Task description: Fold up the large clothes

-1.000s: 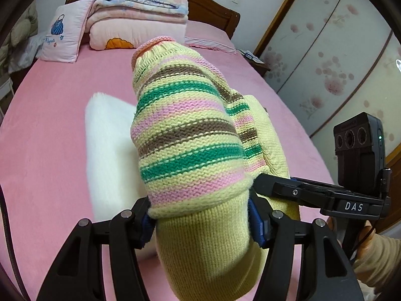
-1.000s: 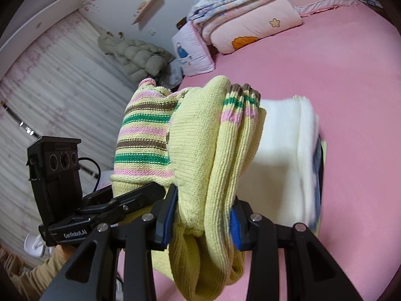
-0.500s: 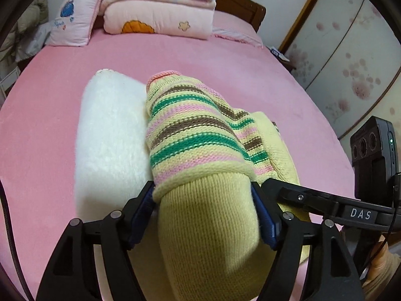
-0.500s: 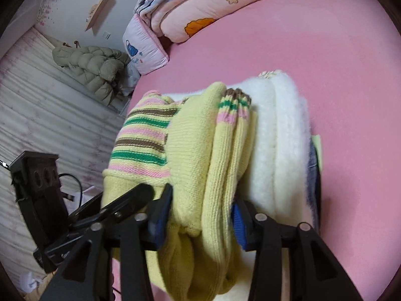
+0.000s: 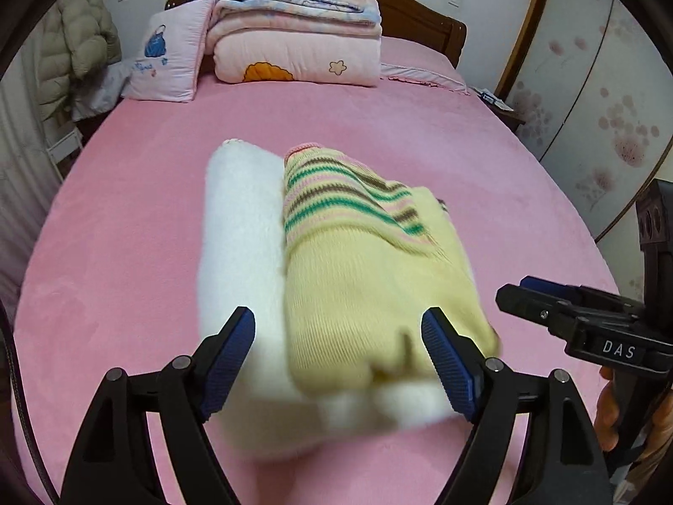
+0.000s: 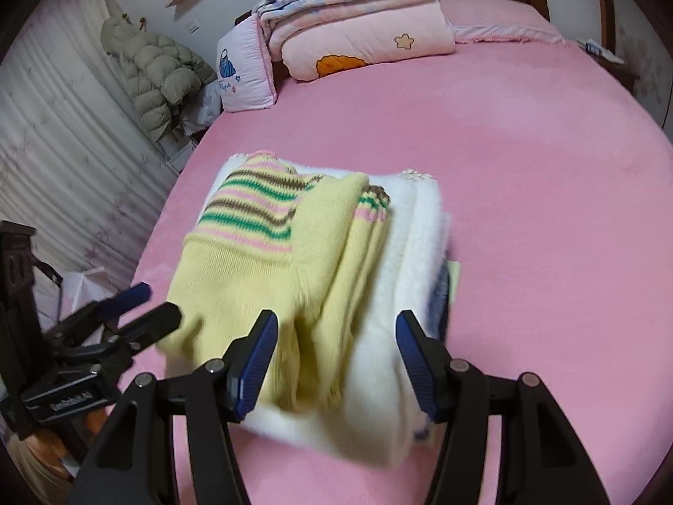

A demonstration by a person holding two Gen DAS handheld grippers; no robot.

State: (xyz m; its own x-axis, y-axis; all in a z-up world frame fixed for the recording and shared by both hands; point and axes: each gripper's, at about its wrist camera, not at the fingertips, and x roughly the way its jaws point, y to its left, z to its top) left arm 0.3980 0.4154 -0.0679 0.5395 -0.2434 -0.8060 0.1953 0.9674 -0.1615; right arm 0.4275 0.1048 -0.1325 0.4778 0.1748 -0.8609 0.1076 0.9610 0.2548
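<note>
Your left gripper point(image 5: 338, 357) stands wide, its blue-padded fingers point(image 5: 229, 353) spread apart with nothing pinched between them. Ahead of it at 12 o'clock lies the folded pale-yellow knitted sweater with green, pink and brown stripes point(image 5: 361, 261), resting on top of a folded fluffy white garment point(image 5: 242, 235) that sticks out from under it toward 9 o'clock and along the near edge. Both sit on the pink fleece bedsheet point(image 5: 126, 231). The sweater's near edge is blurred, and you cannot tell whether the right-hand pad touches it.

Your right gripper point(image 6: 336, 362) is likewise spread wide and holds nothing. In its own view the same stack lies at 12 o'clock: the striped sweater point(image 6: 269, 244) uppermost, the white garment point(image 6: 416, 227) beneath it and showing toward 3 o'clock, with a dark blue layer point(image 6: 439, 294) peeking out under the white one at the stack's right edge. The other gripper appears at 9 o'clock, just beside the sweater's left corner.

At the head of the bed, toward 12 o'clock, a stack of folded pink quilts point(image 5: 294, 38) rests beside a pink pillow with a blue bag print point(image 5: 168, 59).
</note>
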